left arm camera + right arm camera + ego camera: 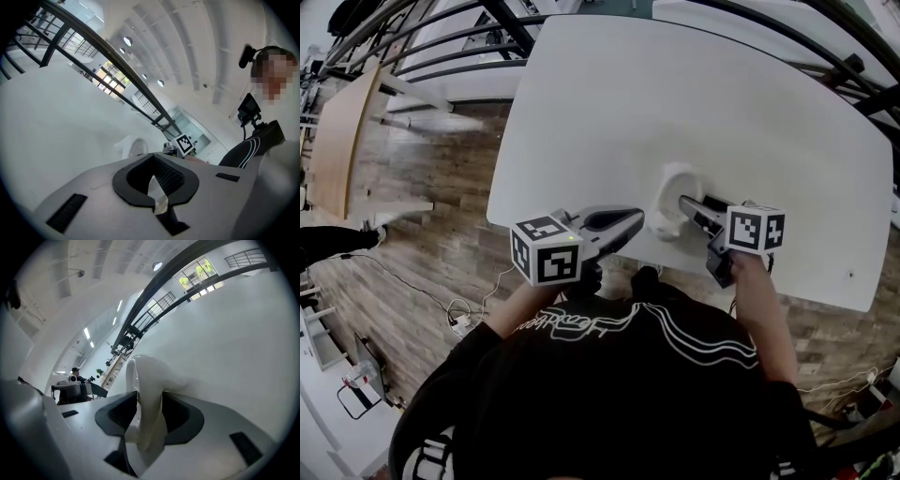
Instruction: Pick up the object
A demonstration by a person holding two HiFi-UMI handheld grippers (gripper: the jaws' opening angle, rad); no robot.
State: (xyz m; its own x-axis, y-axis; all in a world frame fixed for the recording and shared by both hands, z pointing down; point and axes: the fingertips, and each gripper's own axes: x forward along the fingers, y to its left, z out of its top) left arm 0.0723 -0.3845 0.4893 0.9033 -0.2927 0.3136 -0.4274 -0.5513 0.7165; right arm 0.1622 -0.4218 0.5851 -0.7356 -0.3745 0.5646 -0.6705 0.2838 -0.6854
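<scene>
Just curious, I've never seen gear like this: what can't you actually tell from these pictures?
- Head view: the white object blends into the white table, and the right gripper covers part of it, so its shape is unclear.
- Right gripper view: the fingers hide the object's base, so whether it is lifted cannot be told.
- Left gripper view: the object is small and half hidden behind the left gripper.

Setting: I read this as an open-plan lab or office hall.
Floor: wood planks (441, 225), with loose cables (467, 309).
Furniture: my white table (675, 94); a wooden desk (337, 131) nearby.
Structure: black railings (508, 26), high white ceiling (187, 42), round lights (127, 41), windows (199, 269).
</scene>
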